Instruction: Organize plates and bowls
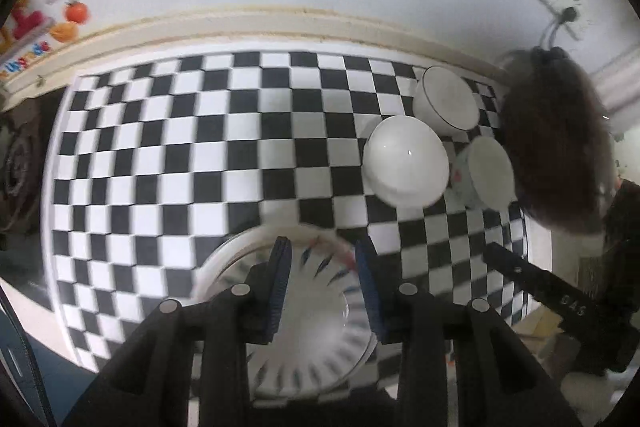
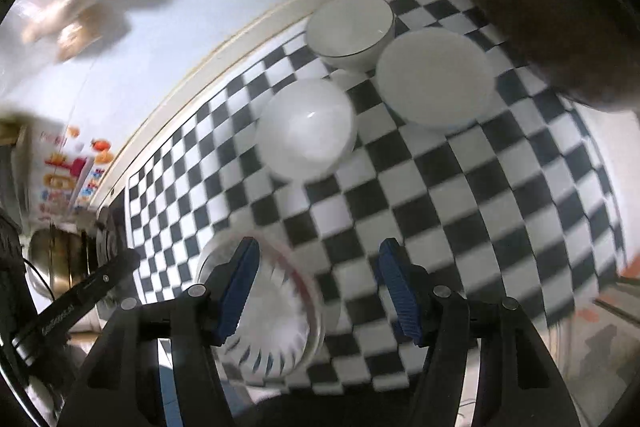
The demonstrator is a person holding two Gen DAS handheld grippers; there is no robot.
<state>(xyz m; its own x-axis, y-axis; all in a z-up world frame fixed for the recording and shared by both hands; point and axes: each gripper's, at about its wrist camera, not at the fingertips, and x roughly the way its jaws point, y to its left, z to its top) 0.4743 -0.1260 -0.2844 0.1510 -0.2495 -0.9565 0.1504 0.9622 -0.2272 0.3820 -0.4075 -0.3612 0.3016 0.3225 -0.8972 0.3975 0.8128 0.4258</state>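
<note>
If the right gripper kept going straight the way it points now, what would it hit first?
Probably the checkered tablecloth: the right gripper has open jaws angled down over bare checks, with the patterned plate under its left finger only. Depth is unclear in the blur.

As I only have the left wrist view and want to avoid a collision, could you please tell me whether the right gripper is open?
Observer: Yes, the right gripper is open with nothing gripped, over the patterned plate's edge.
Operator: Thank you. Is the bowl half hidden by the dark fuzzy shape empty?
Observer: Yes, that floral bowl looks empty and stands beside the dark-rimmed bowl.
</note>
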